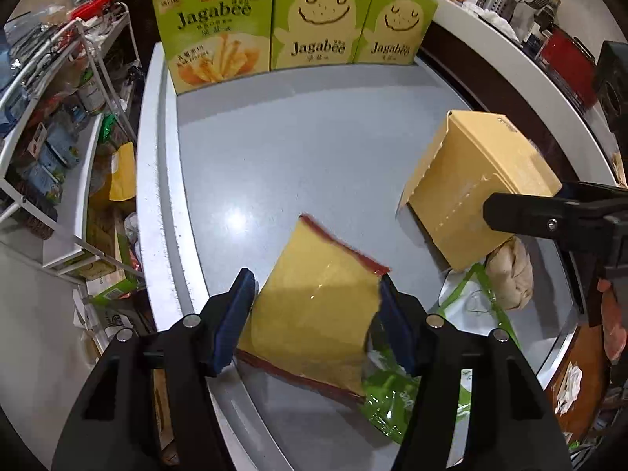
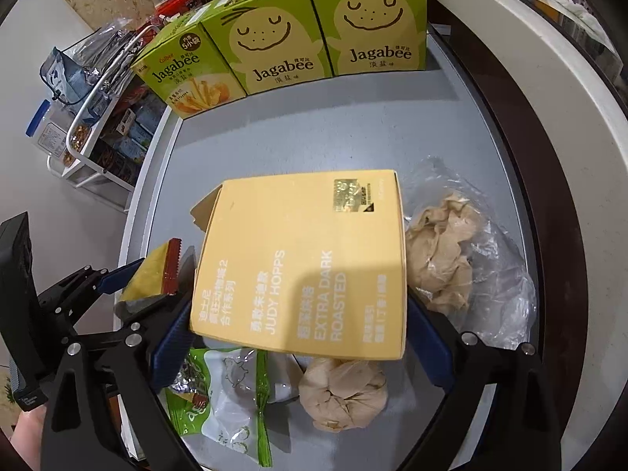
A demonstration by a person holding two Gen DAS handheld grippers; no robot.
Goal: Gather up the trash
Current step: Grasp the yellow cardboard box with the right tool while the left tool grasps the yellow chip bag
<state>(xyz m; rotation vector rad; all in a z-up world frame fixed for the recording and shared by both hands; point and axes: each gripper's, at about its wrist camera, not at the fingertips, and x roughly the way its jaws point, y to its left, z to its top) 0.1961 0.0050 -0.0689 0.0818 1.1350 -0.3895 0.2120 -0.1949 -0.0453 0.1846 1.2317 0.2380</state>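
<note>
My left gripper [image 1: 314,298] is shut on a flat yellow wrapper with red sealed edges [image 1: 314,298], held over the grey table [image 1: 274,149]; the wrapper also shows in the right wrist view [image 2: 155,274]. My right gripper [image 2: 298,333] is shut on a yellow cardboard box printed "JUDY HOPPS" [image 2: 302,259], lifted above the table; the box also shows in the left wrist view [image 1: 471,188]. Under them lie a green and white snack wrapper [image 2: 231,396], two crumpled brown paper wads [image 2: 345,392] [image 2: 443,251] and a clear plastic bag [image 2: 498,286].
Three green Jagabee boxes [image 2: 274,43] stand in a row at the table's far edge. A white wire shelf rack [image 1: 59,137] full of packets stands left of the table. A white counter [image 2: 530,90] with utensils curves along the right.
</note>
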